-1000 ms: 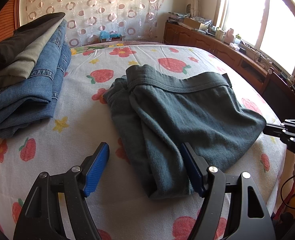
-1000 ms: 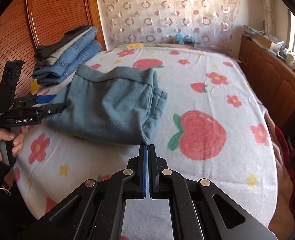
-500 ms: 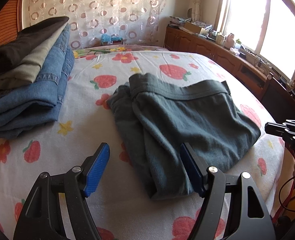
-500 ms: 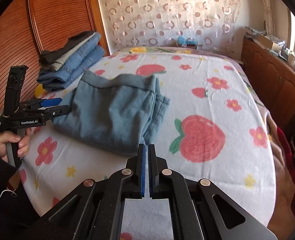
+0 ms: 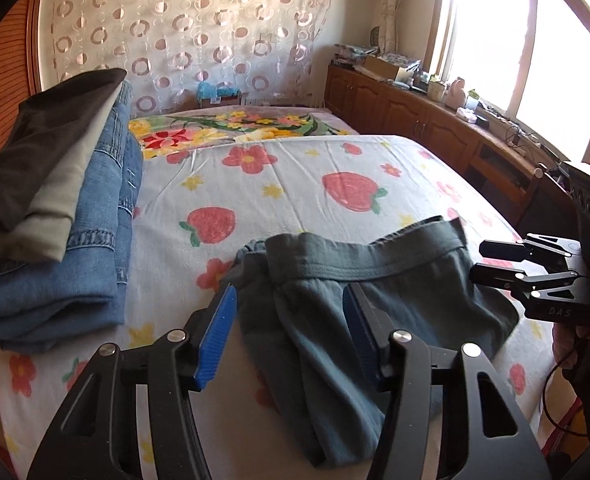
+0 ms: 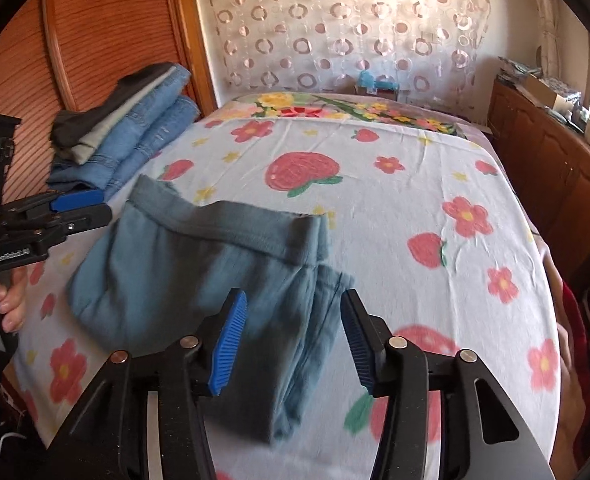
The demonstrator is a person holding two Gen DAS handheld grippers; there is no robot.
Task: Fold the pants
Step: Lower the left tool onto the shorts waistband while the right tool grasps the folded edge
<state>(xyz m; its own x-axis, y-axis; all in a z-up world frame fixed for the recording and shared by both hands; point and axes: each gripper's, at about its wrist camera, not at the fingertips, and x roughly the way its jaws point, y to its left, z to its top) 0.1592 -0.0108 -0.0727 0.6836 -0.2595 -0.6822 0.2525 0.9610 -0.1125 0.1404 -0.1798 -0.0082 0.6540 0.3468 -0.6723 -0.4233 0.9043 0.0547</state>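
Pants: the grey-green sweatpants (image 5: 379,300) are folded into a thick packet and lie on the bed (image 5: 303,184), near its front edge; the waistband is turned to the far side.
Bed: it has a white sheet with strawberries and flowers printed on it; a strip of another flowered cloth shows at the far end.
Left hand-held gripper: the left hand-held gripper (image 5: 289,332) is above the near left part of the sweatpants. Its jaws are closing. The folded edge of the cloth is seen between the blue pads (image 5: 215,332), but the pads do not press on it.
Right hand-held gripper: the right hand-held gripper (image 6: 293,340) is above the near right part of the sweatpants. Its jaws are opening, and the cloth is seen in the gap without being pinched.
Hand: in the right wrist view a hand (image 6: 3,300) holds the handle of the left hand-held gripper at the left side of the bed.
Pile: a pile of folded clothes (image 5: 55,216) lies at the left side of the bed, apart from the sweatpants: jeans at the bottom, a beige piece over them, a black piece on top.
Room: a curtain with a ring pattern (image 5: 191,24) hangs behind the bed; a wooden cabinet (image 5: 427,120) stands under the bright window.
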